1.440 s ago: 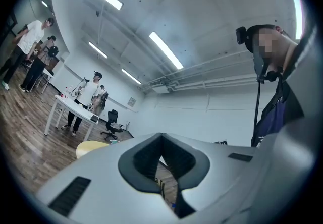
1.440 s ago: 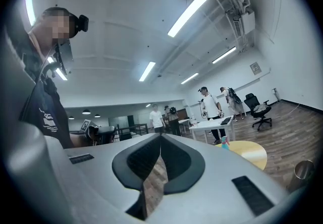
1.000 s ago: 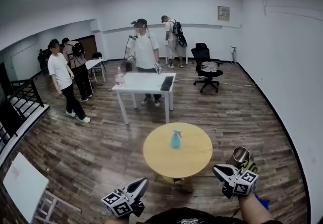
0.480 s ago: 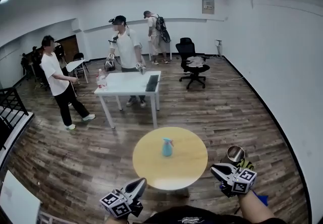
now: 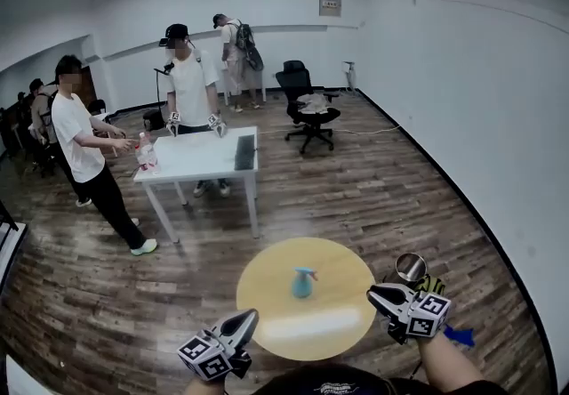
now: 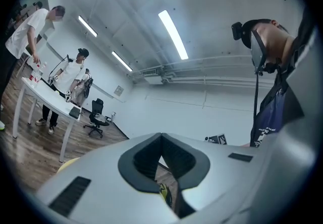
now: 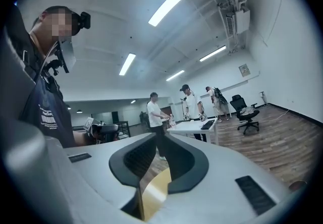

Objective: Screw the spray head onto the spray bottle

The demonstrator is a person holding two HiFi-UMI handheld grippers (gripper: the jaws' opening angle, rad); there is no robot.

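Observation:
A small blue spray bottle [image 5: 303, 283] stands upright near the middle of a round yellow table [image 5: 338, 326], with a blue spray head on top. How tightly the head sits is too small to tell. Both grippers hang low at the near side of the table, apart from the bottle. My left gripper [image 5: 247, 321] is shut and empty; its own view [image 6: 161, 136] shows the tips touching. My right gripper [image 5: 380, 295] is at the table's right edge, its jaws opening with nothing between them. Through its gap [image 7: 155, 140] the yellow tabletop [image 7: 157, 187] shows.
A shiny metal cup [image 5: 411, 268] sits just behind my right gripper. Farther off, a white table [image 5: 200, 160] holds a keyboard [image 5: 244, 151] and bottles [image 5: 147, 153], with several people around it. A black office chair [image 5: 302, 104] stands at the back. The floor is wood.
The head view has swung, so the white table and people now sit further left and the round table lower in view. The grippers keep their places at the bottom.

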